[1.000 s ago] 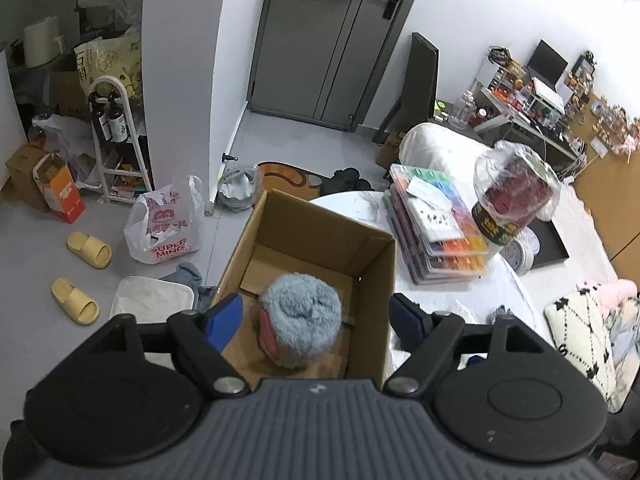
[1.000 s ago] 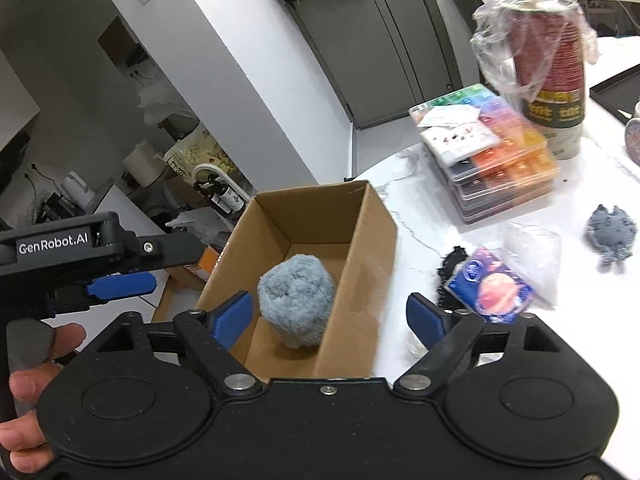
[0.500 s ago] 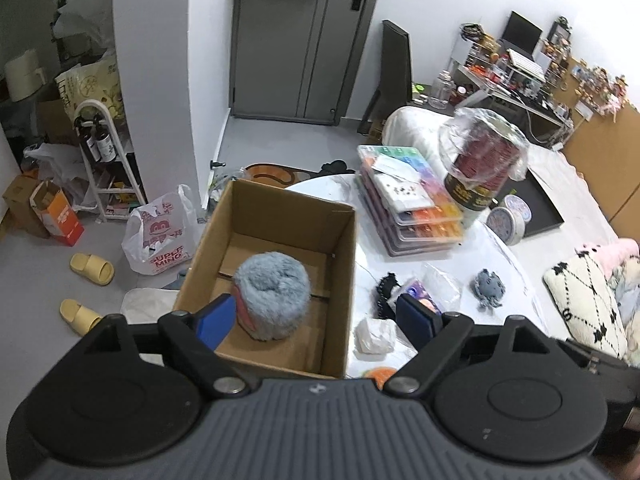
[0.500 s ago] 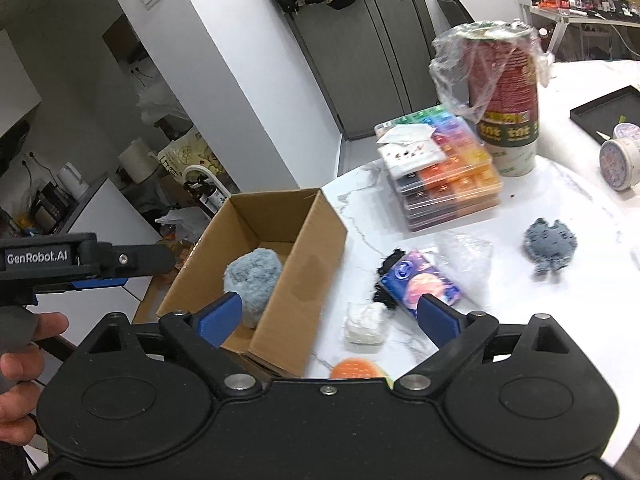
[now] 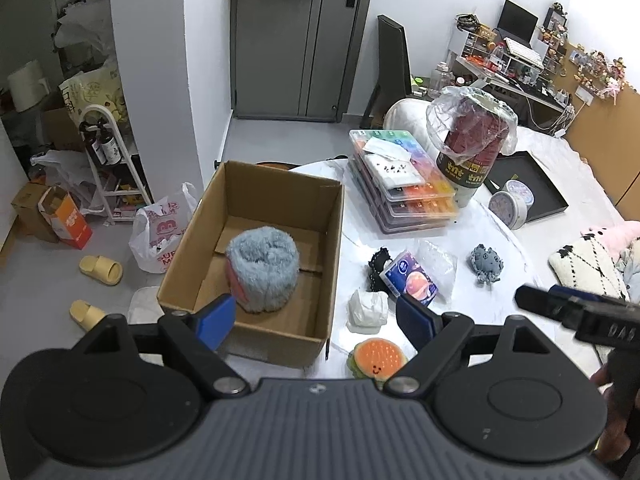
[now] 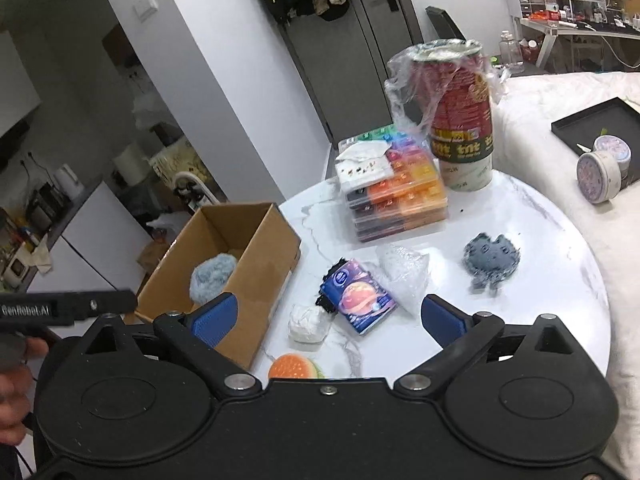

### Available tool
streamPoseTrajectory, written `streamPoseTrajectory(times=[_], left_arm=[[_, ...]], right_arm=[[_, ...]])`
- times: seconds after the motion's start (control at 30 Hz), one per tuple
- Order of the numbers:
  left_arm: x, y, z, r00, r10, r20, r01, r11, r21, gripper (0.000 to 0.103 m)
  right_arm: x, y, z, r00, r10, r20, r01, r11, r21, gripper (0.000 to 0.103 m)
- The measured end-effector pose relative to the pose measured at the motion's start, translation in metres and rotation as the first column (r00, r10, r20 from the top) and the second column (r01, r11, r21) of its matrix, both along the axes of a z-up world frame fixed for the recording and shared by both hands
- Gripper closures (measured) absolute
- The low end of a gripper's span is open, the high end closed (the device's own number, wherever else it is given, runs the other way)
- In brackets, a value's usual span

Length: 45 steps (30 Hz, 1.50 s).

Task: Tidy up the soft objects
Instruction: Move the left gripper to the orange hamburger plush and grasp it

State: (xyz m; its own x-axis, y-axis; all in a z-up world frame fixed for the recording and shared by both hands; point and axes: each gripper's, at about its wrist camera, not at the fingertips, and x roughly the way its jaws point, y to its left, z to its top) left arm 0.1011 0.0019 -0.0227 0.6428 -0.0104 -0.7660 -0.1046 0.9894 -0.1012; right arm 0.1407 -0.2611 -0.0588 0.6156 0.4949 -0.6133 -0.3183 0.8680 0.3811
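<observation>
Both grippers, left (image 5: 314, 320) and right (image 6: 328, 318), are held spread and empty, and have been drawn back from the cardboard box (image 5: 334, 240). The fluffy blue roll (image 5: 262, 270) is left inside it. The burger toy (image 5: 378, 359), white wad (image 5: 368, 308) and grey plush (image 6: 490, 260) are now seen waiting on the table (image 6: 560, 280), so one item is judged packed.

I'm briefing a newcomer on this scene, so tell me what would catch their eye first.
The open cardboard box at the table's left edge, with a fluffy blue roll standing inside. Right of it, small soft things lie on the white marble table: a grey plush, a white wad, an orange burger toy. Behind them stands a plastic-wrapped red canister.
</observation>
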Motion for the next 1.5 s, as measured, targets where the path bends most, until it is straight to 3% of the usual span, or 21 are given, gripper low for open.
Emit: streamPoseTrajectory(times=[0.47, 0.7, 0.83, 1.1, 1.5], left_arm=[[-0.016, -0.031, -0.019, 1.0, -0.024, 0.005, 0.024, 1.0, 0.009, 0.017], [-0.017, -0.044, -0.038, 1.0, 0.005, 0.001, -0.005, 1.0, -0.013, 0.019], [-0.017, -0.046, -0.052, 0.999, 0.043, -0.016, -0.043, 0.998, -0.035, 0.02], [-0.011, -0.057, -0.079, 0.997, 0.054, -0.052, -0.058, 0.996, -0.063, 0.02], [0.006, -0.079, -0.123, 0.995, 0.076, -0.061, -0.079, 0.996, -0.04, 0.023]], right_arm=[[0.022, -0.02, -0.024, 0.997, 0.059, -0.049, -0.059, 0.998, -0.015, 0.0], [0.031, -0.006, -0.033, 0.98, 0.194, -0.031, -0.197, 0.972, -0.128, 0.0], [0.043, -0.004, -0.042, 0.972, 0.23, -0.04, -0.233, 0.962, -0.142, 0.001], [0.065, -0.001, -0.063, 0.971, 0.236, -0.045, -0.24, 0.959, -0.15, 0.013], [0.098, -0.002, -0.091, 0.985, 0.161, -0.055, -0.166, 0.98, -0.106, 0.032]])
